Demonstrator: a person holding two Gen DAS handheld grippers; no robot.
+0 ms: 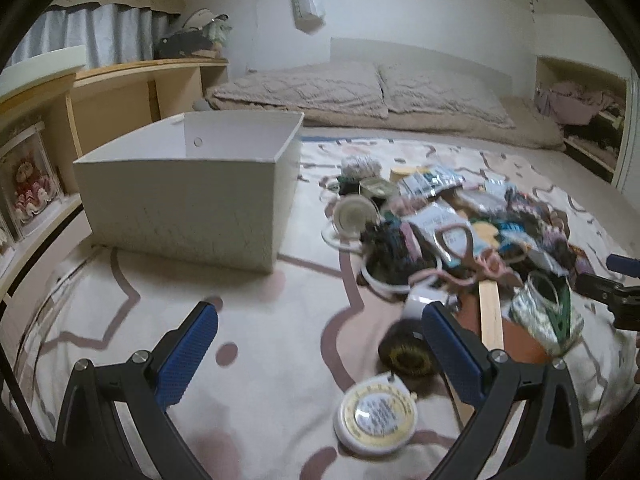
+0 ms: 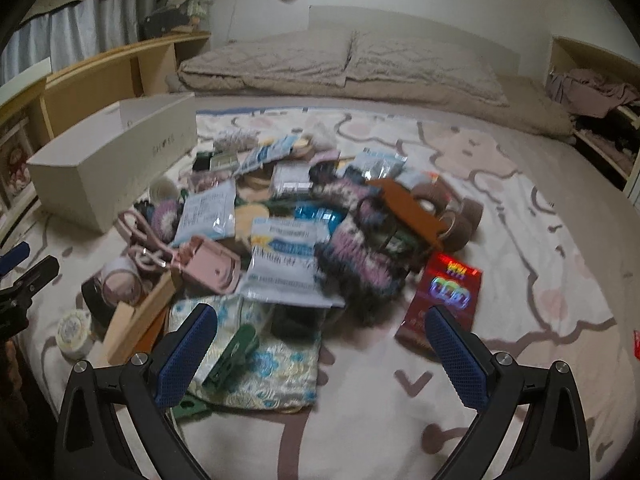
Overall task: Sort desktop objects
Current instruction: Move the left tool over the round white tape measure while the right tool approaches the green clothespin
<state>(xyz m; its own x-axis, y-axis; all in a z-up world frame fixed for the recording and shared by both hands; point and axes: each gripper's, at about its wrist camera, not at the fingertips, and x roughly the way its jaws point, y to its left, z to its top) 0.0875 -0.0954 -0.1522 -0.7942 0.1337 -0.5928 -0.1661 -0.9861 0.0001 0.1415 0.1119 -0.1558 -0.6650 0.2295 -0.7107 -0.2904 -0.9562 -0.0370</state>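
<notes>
nearest my left gripper (image 1: 320,340) sits a round tape measure (image 1: 376,416) on the bedspread (image 1: 248,380), fingers apart and empty. my right gripper (image 2: 322,340) hangs wide open over a brocade pouch (image 2: 256,354) at the pile's (image 2: 304,224) near edge. white box (image 1: 192,184) stands toward the bedspread's far left corner.

Colours, bed clutter
White cardboard box (image 1: 188,184); red holographic packet (image 2: 444,300); green plastic clip (image 2: 232,356) on blue-and-gold floral brocade pouch (image 2: 276,364).
</notes>
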